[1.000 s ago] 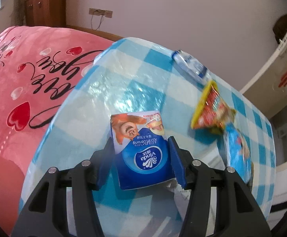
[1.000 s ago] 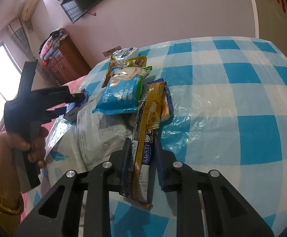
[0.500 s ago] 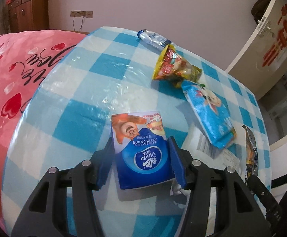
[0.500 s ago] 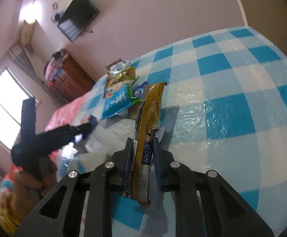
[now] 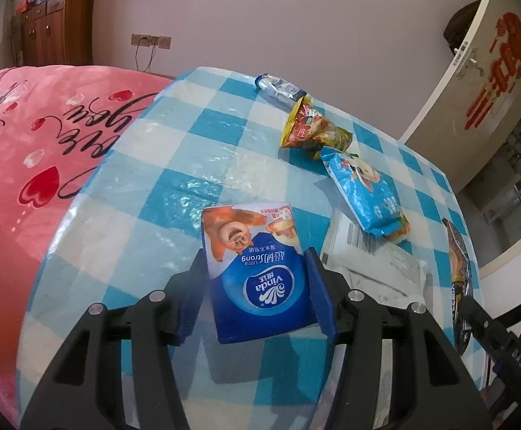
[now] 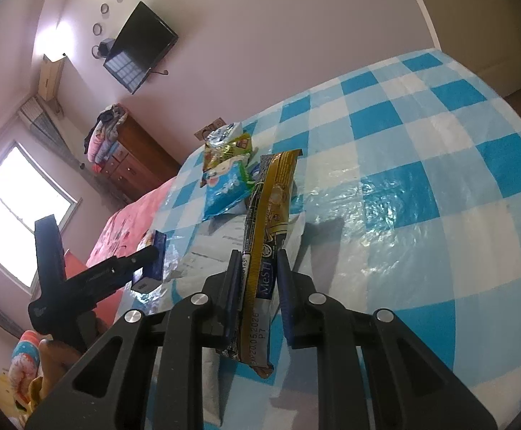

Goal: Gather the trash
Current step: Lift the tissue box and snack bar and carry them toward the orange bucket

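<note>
My left gripper (image 5: 256, 268) is shut on a blue Vinda tissue pack (image 5: 256, 268) and holds it above the blue-and-white checked table (image 5: 174, 165). My right gripper (image 6: 258, 268) is shut on a long gold Mesti snack wrapper (image 6: 269, 211), lifted off the table (image 6: 421, 186). The left gripper (image 6: 149, 261) with the tissue pack also shows in the right wrist view. The gold wrapper (image 5: 459, 261) and the right gripper's tip show at the right edge of the left wrist view.
On the table lie a light blue snack bag (image 5: 364, 186), a yellow-red snack bag (image 5: 308, 127), a crushed plastic bottle (image 5: 278, 87) and a white printed mailer bag (image 5: 371, 261). A pink bed (image 5: 27, 136) adjoins the table. A white door (image 5: 482, 61) stands behind.
Both grippers have risen a little with their loads. The right gripper has tilted and lifted the gold wrapper clear of the table. The left view has swung slightly left.
</note>
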Tool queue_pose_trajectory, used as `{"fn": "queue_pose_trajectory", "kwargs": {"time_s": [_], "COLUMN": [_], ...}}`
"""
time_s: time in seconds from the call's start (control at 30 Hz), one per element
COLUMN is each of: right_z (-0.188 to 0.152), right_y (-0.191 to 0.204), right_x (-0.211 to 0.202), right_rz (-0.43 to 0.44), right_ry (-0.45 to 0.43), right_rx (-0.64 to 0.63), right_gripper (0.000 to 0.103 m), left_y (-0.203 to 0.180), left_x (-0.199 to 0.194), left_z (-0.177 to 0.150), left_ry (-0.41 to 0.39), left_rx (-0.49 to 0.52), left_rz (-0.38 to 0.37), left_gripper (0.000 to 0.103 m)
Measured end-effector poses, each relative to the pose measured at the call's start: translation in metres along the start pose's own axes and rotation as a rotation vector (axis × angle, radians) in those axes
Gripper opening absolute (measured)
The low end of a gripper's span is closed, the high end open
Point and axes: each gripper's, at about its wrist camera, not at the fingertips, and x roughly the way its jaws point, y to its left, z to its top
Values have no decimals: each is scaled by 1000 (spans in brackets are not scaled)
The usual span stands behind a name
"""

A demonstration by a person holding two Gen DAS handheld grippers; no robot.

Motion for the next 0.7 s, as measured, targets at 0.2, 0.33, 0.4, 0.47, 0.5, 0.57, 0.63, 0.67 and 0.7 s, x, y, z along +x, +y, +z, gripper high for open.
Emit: {"fn": "queue_pose_trajectory", "kwargs": {"time_s": [0.2, 0.33, 0.4, 0.47, 0.5, 0.57, 0.63, 0.67, 0.7], "right_z": [-7, -11, -14, -18, -20, -25, -30, -32, -33], "right_y": [15, 27, 34, 40, 43, 49, 54, 57, 59], "right_x": [-7, -11, -12, -12, -13, -12, -12, -12, -12], "right_rz": [-6, -8, -8, -4, -2, 11, 18, 21, 25], "right_ry": [4, 14, 21, 30, 34, 49, 61, 67, 72], "right_rx": [-16, -32, -41, -45, -45, -40, -39, -42, -42], "right_gripper": [21, 21, 21, 21, 21, 21, 21, 21, 21], "left_y": [7, 11, 13, 16, 17, 19, 21, 21, 22], "left_x": [-23, -38, -43, -49, -51, -57, -64, -68, -72], "left_z": [-11, -20, -25, -30, -33, -38, -43, -46, -48], "left_ry": [-23, -37, -39, -41, -42, -46, -53, -58, -63], "left_rx": [23, 38, 46, 51, 54, 65, 80, 93, 102], "left_rz": [-16, -25, -28, -28, -27, -24, -20, -15, -11], "left_gripper": [54, 54, 54, 54, 54, 54, 54, 54, 54]}}
